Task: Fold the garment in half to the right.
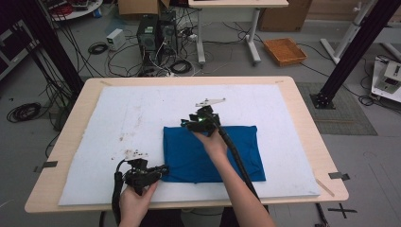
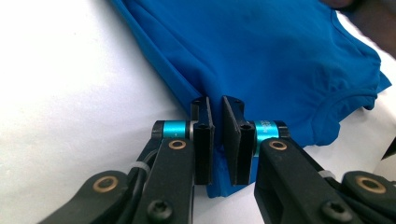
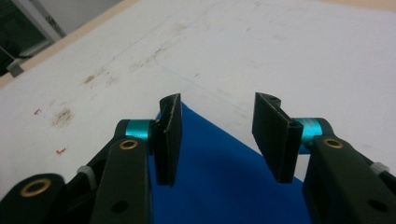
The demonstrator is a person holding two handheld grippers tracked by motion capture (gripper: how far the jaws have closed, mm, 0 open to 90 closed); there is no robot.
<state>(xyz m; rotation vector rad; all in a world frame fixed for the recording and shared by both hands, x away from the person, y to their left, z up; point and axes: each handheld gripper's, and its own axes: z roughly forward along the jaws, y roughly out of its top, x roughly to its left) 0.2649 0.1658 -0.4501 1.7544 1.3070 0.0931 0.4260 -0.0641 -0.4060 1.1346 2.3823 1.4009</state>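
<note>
One white mat (image 1: 142, 123) is spread over a wooden table (image 1: 307, 137); cables are strewn across the grey floor (image 1: 113, 61). A folded blue shirt (image 1: 213, 151) is pinched by the left gripper (image 2: 217, 140) at its corner; the right gripper (image 3: 219, 135) is held spread over its far corner.

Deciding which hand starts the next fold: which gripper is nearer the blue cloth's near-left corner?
Left. The left gripper is shut on the blue cloth at that corner; the right gripper hangs open over its far-left corner.
</note>
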